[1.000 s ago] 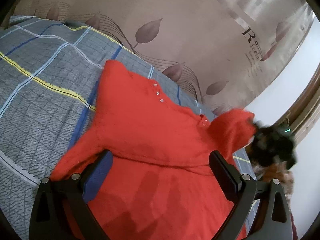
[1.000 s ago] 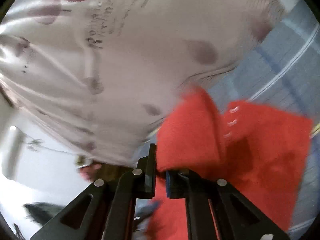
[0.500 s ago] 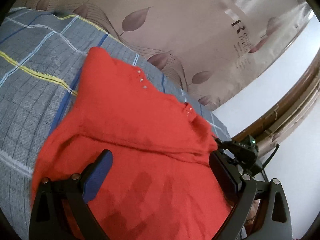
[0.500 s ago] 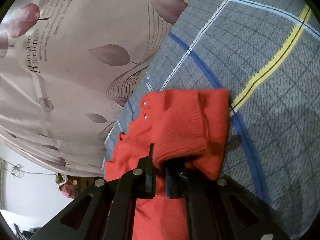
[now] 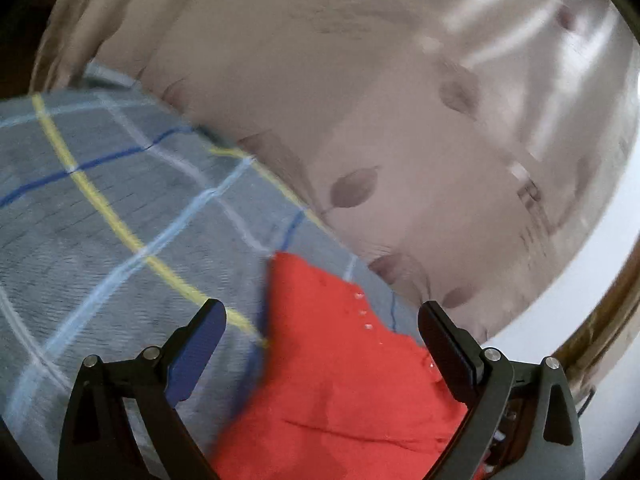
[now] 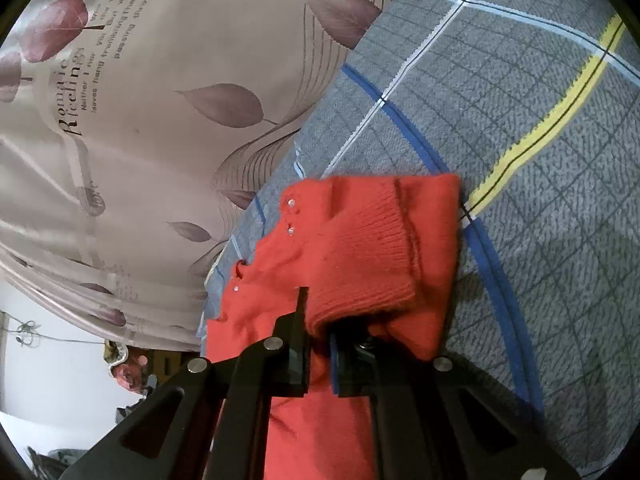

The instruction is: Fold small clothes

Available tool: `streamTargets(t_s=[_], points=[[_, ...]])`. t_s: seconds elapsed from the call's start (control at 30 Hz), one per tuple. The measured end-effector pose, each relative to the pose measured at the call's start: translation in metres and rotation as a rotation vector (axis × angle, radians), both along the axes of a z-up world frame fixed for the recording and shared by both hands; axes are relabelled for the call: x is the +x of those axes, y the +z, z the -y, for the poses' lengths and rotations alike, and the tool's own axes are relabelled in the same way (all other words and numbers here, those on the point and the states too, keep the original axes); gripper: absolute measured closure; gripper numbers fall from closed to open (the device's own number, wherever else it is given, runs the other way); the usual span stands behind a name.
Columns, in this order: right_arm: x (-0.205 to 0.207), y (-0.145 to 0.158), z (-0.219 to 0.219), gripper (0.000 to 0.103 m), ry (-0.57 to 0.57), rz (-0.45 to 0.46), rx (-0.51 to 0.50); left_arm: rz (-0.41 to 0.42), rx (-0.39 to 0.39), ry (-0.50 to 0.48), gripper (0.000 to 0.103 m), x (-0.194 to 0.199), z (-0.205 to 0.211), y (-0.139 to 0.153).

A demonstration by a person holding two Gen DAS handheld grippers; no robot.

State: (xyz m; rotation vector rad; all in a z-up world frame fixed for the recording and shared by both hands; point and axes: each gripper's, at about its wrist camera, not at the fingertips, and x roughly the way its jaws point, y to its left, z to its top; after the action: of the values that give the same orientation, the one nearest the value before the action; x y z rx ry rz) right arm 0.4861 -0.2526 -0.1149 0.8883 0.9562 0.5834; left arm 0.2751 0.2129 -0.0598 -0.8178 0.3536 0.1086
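Two tongs: right tongs (image 6: 318, 344) pinch the red sweater's cuff (image 6: 360, 264); left tongs (image 5: 320, 344) spread, empty. We risk the sleeve springing back if released carelessly.

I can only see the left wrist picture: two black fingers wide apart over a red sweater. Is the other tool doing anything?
Observer: Yes. The right gripper is shut on the red sweater, pinching its ribbed cuff.
Visitor: Is that sleeve hanging in the air?
Observer: No, it is folded across the sweater's body, on the plaid bedcover.
Visitor: Can you read that curtain? Mine is blurred.
Observer: Partly. The curtain shows "Romantic Feelings" beside printed leaves.
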Motion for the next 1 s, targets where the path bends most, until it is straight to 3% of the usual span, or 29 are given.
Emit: streamTargets(t_s=[0.07, 0.1, 0.23, 0.37, 0.47, 0.67, 0.83, 0.9, 1.0], points=[[0.001, -0.001, 0.001, 0.095, 0.001, -0.001, 0.007, 0.015, -0.100, -0.043, 0.006, -0.010, -0.015, -0.005], [0.001, -0.002, 0.002, 0.095, 0.001, -0.001, 0.010, 0.015, -0.142, -0.121, 0.006, -0.010, -0.016, -0.005], [0.001, -0.002, 0.002, 0.095, 0.000, -0.002, 0.007, -0.070, -0.113, -0.357, 0.006, -0.012, 0.013, -0.001], [0.000, -0.002, 0.003, 0.096, -0.006, -0.005, 0.005, -0.210, -0.116, -0.501, 0.006, 0.010, 0.044, -0.016], [-0.001, -0.002, 0.004, 0.096, -0.009, -0.004, 0.001, -0.222, -0.071, -0.474, 0.006, 0.020, 0.050, -0.013], [-0.001, -0.002, 0.004, 0.096, -0.011, -0.004, 0.005, -0.224, -0.069, -0.410, 0.006, 0.046, 0.047, -0.013], [-0.001, -0.004, 0.005, 0.096, -0.013, -0.004, 0.010, -0.107, -0.063, -0.295, 0.006, 0.044, 0.036, -0.015], [-0.001, -0.004, 0.005, 0.096, -0.012, -0.003, 0.008, -0.037, -0.074, -0.196, 0.006, 0.034, 0.023, -0.014], [-0.002, -0.004, 0.005, 0.096, -0.009, 0.000, 0.009, -0.013, -0.078, -0.075, 0.010, 0.021, 0.006, -0.014]])
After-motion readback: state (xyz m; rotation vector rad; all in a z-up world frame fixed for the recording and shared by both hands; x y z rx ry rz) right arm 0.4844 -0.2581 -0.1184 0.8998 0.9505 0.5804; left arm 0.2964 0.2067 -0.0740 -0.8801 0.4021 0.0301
